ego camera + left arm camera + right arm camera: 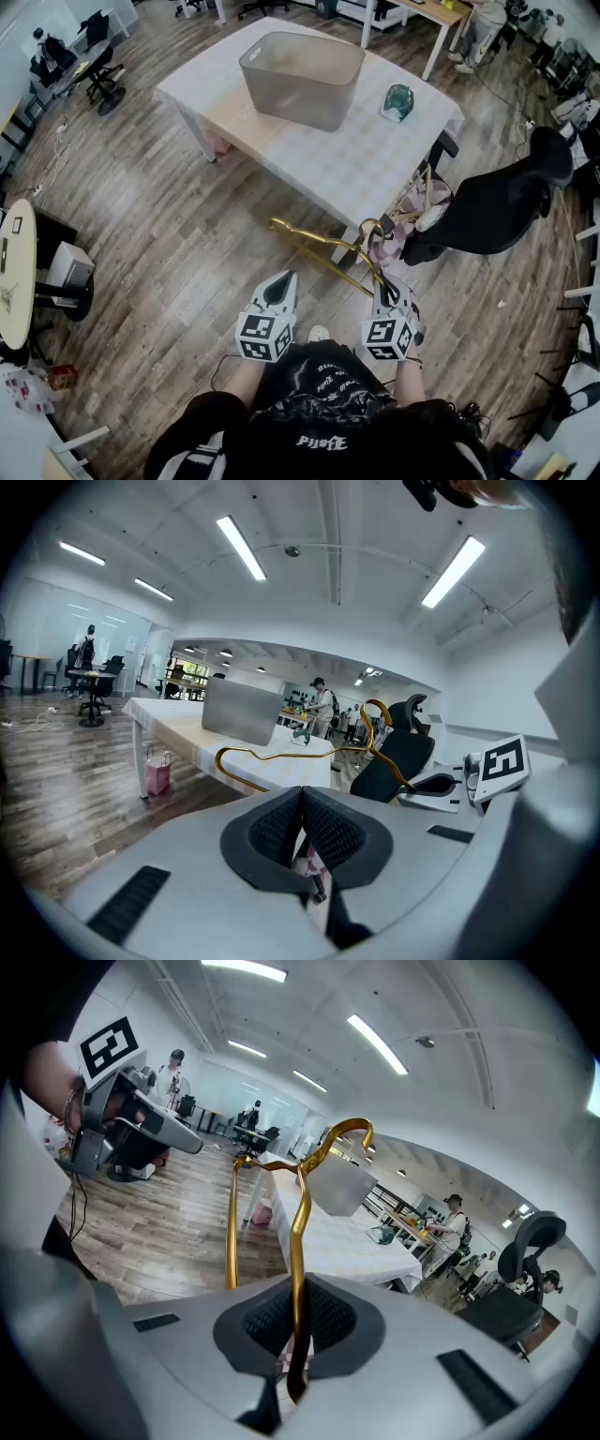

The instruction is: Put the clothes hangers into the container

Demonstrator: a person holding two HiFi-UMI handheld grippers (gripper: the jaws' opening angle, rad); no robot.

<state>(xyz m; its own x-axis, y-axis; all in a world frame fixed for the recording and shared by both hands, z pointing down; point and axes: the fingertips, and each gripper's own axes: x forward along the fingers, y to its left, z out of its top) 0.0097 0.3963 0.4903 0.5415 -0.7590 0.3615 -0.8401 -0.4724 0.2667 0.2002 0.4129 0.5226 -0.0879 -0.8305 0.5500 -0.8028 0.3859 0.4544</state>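
Below the near edge of the white rectangular bench [366, 159], over the wood-plank floor [169, 244], the right hand-held gripper [384, 289] has its dark ribbed pads pressed tight on the thin gold metal clothes hanger [330, 243]. The right gripper view shows the wire running up out of the closed jaws [298, 1330], with the hanger [299, 1222] rising to a curled hook. In the head view the hanger reaches forward and left from the gripper towards the bench, clear of the floor.

The left hand-held gripper [281, 286] is level with the right one and apart from it. Its pads [323, 827] meet with nothing between them.

On the bench's far half stands the translucent grey plastic container [300, 80], a deep open tub. A small green object [397, 101] lies to its right.

Each gripper's cube bears black-and-white square marker patterns, with no words. White lettering on the person's black shirt is too distorted to read.
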